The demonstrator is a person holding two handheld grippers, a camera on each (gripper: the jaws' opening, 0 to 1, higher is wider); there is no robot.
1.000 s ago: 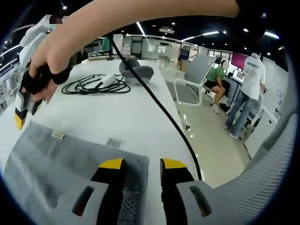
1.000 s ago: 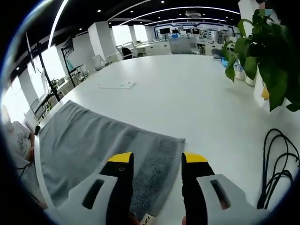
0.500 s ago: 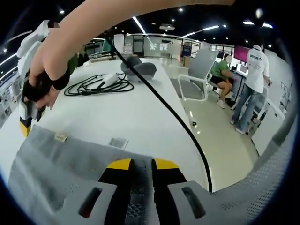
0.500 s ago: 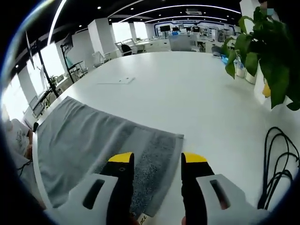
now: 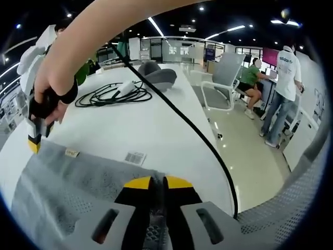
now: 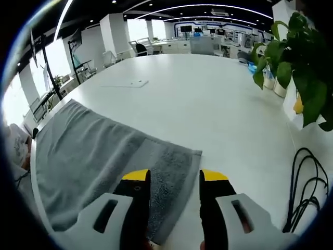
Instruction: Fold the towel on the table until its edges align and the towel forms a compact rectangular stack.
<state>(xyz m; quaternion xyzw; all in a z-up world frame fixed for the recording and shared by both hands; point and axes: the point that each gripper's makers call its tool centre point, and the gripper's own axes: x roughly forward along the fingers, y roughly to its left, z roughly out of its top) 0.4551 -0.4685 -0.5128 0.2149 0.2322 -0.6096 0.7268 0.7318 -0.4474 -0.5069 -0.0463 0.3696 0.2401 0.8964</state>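
A grey towel (image 5: pixel 67 187) lies flat on the white table (image 5: pixel 130 125). My left gripper (image 5: pixel 157 183) is shut on the towel's near edge, and a thin fold of cloth sits pinched between its yellow tips. In the left gripper view, the right gripper (image 5: pixel 34 143) comes in at the left, held by a hand, with its yellow tip at the towel's far corner. In the right gripper view, the right gripper (image 6: pixel 174 177) stands open. A corner of the towel (image 6: pixel 88 151) lies between its jaws.
A black cable (image 5: pixel 192 130) runs across the table and off its edge. A coiled cable (image 5: pixel 112 94) and a grey object (image 5: pixel 156 78) lie further back. An office chair (image 5: pixel 223 78) and people stand beyond the edge. A potted plant (image 6: pixel 302 67), cables (image 6: pixel 307 192) and a white card (image 6: pixel 125 83) are on the table.
My left gripper's jaws have closed together on the towel's edge. The right gripper's jaws stay apart over the corner. Both views have shifted slightly.
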